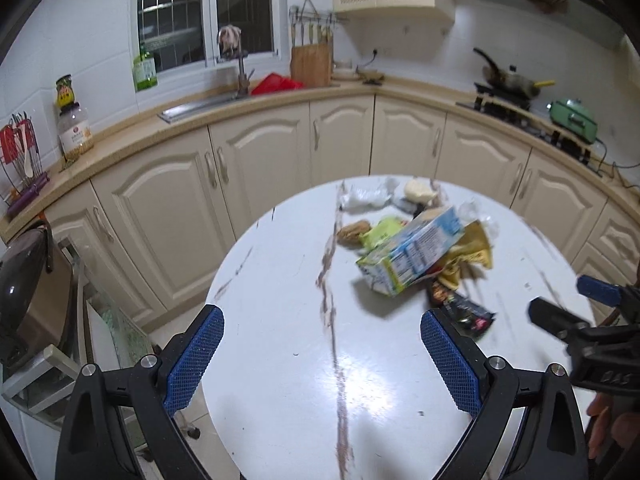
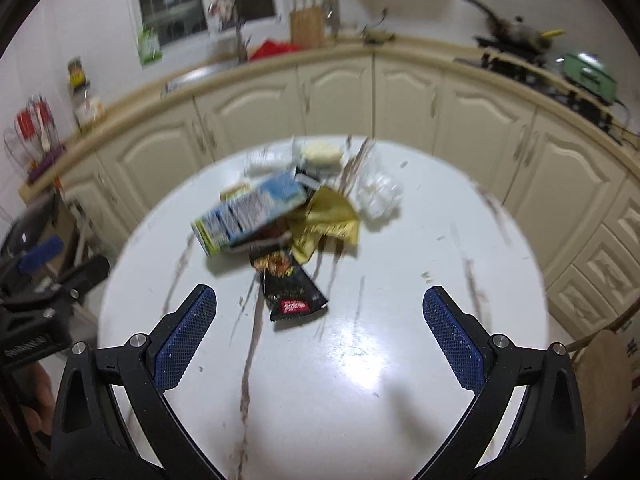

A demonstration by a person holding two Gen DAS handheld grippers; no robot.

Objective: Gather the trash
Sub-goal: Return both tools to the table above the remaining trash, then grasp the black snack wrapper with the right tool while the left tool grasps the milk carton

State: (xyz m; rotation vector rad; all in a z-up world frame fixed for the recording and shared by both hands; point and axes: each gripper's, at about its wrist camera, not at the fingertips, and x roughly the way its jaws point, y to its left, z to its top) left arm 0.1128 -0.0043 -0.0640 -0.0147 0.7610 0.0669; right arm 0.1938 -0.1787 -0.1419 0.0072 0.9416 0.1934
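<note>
- While both tools are hanging over the near half of the round white table (image 1: 280,360), nothing is being gripped: the left gripper (image 1: 322,346) is standing wide apart and empty, the right gripper (image 2: 320,322) likewise.
- Trash is lying in one heap toward the table's far side: a blue-and-white carton (image 2: 256,210) tilting on top, a gold wrapper (image 2: 332,220) to its right, crumpled white plastic (image 2: 378,196) farther right.
- A black snack packet (image 2: 292,292) is lying nearest, just beyond the right gripper's fingertips.
- Step, as judged: the approach, with collection not yet begun.
- Next move is probably calling for lowering over the black packet and closing on its flat edge.
</note>
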